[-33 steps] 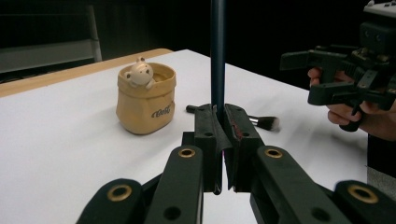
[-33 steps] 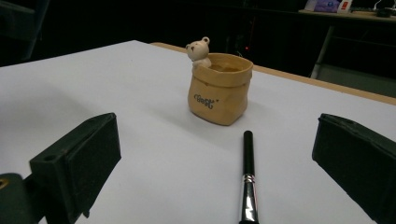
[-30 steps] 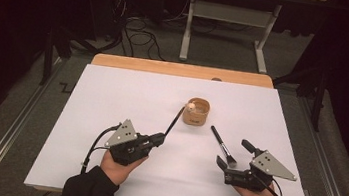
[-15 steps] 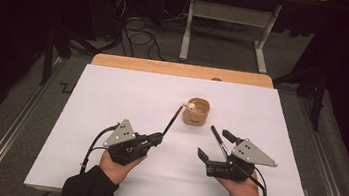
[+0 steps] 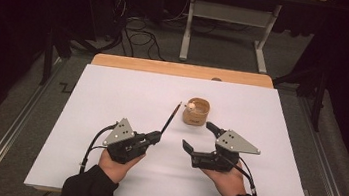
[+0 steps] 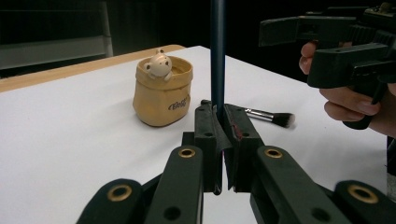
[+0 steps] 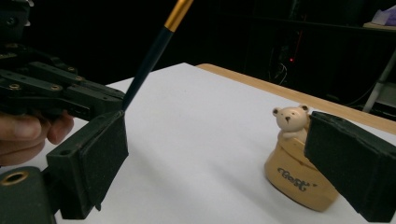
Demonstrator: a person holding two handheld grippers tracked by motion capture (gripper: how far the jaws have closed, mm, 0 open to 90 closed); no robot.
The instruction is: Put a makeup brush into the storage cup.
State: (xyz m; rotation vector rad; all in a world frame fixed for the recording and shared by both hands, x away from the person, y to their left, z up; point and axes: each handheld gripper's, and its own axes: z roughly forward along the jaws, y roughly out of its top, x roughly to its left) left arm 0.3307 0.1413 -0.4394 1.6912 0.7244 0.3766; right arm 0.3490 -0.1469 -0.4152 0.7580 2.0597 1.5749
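Note:
My left gripper (image 5: 155, 137) is shut on the lower end of a slim dark brush (image 5: 169, 120), which slants up towards the far right. In the left gripper view the handle (image 6: 217, 51) rises straight from the closed jaws. A tan sack-shaped pot with a small bear (image 5: 196, 111) stands just beyond its tip. My right gripper (image 5: 198, 136) hangs open, a little right of the left one and near the pot, with nothing between its pads. In the right gripper view the pot (image 7: 299, 172) sits beside the right-hand jaw. A short makeup brush (image 6: 271, 116) lies on the table.
A white sheet (image 5: 112, 95) covers the table, and a wooden strip (image 5: 181, 69) shows along the far edge. Beyond it are dark floor, cables and the legs of a metal stand (image 5: 186, 34). Both hands rest near the front edge.
My right gripper has moved left and slightly away from the person, ending over the spot where the makeup brush lay. The left gripper and its brush have stayed put.

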